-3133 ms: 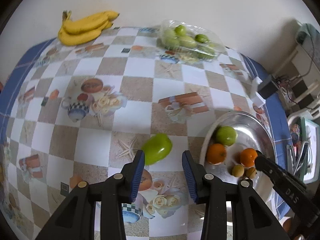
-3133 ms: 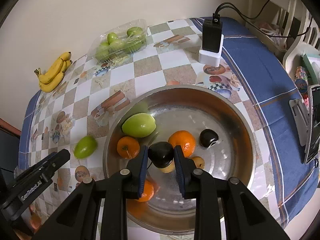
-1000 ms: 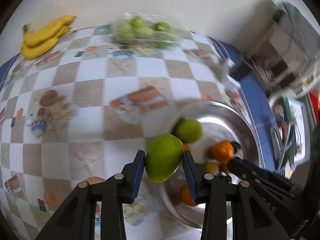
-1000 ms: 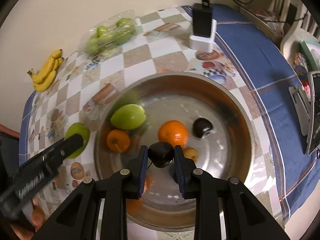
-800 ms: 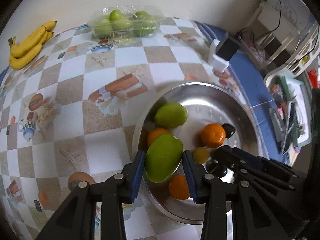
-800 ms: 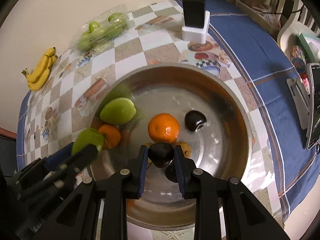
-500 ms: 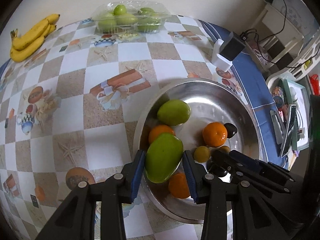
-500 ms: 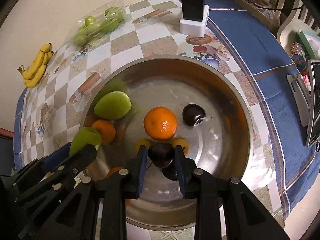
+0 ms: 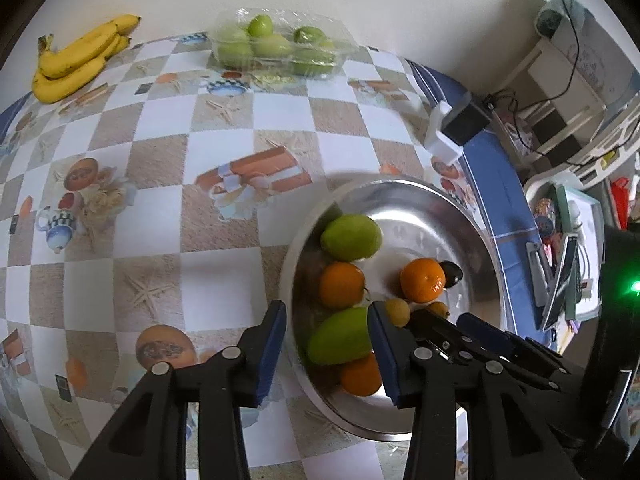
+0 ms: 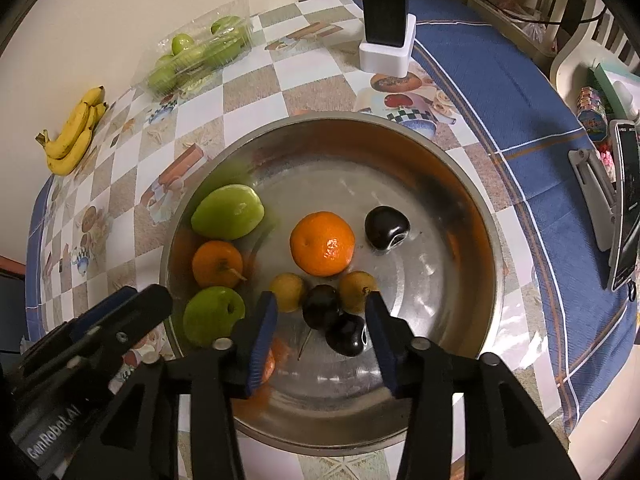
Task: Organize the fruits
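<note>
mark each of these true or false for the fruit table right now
1. The bananas lie in the metal bowl. False: they lie on the table near the wall.
2. Both grippers are open. True: the left gripper and the right gripper press on nothing.
3. Two green fruits are in the bowl. True.
4. The clear box of green fruit sits inside the bowl. False: it stands on the table by the wall.
5. The bowl holds only orange fruit. False: there are dark and yellow ones too.

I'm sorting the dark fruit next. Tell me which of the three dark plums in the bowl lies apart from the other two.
The dark plum right of the big orange; the other two touch each other.
</note>
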Available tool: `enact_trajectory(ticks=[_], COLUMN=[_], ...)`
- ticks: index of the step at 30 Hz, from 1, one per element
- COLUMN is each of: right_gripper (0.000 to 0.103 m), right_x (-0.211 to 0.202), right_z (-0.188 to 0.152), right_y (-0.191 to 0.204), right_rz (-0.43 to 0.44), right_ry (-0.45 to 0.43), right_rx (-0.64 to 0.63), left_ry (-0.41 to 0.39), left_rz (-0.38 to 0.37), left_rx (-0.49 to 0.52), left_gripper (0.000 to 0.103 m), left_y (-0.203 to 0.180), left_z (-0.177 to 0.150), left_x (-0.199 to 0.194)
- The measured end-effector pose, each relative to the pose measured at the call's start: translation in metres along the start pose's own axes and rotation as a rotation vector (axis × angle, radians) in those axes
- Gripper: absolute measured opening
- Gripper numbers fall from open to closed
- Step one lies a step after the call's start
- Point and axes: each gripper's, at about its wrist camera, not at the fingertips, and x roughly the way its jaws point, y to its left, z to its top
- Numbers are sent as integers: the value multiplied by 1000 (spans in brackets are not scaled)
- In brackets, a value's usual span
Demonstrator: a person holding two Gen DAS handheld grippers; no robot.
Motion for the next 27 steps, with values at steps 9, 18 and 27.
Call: enact_trajectory(ticks=[9, 18, 27], right_gripper=[76, 90, 98], right_x=[-1, 5, 3], right_z=[4, 4, 5], right_y=[3, 10, 12], right_rz=[2, 0, 14], right_ry=[-24, -37, -68], right_rx=[-1, -30, -25], left_ry=[-26, -19, -48], left_rz=[240, 362, 384], left_rx=[-99, -153, -157], left_gripper=[93, 103, 103], left_y=[37, 67, 75], left_z=[2, -4, -2], left_x=[2, 10, 7])
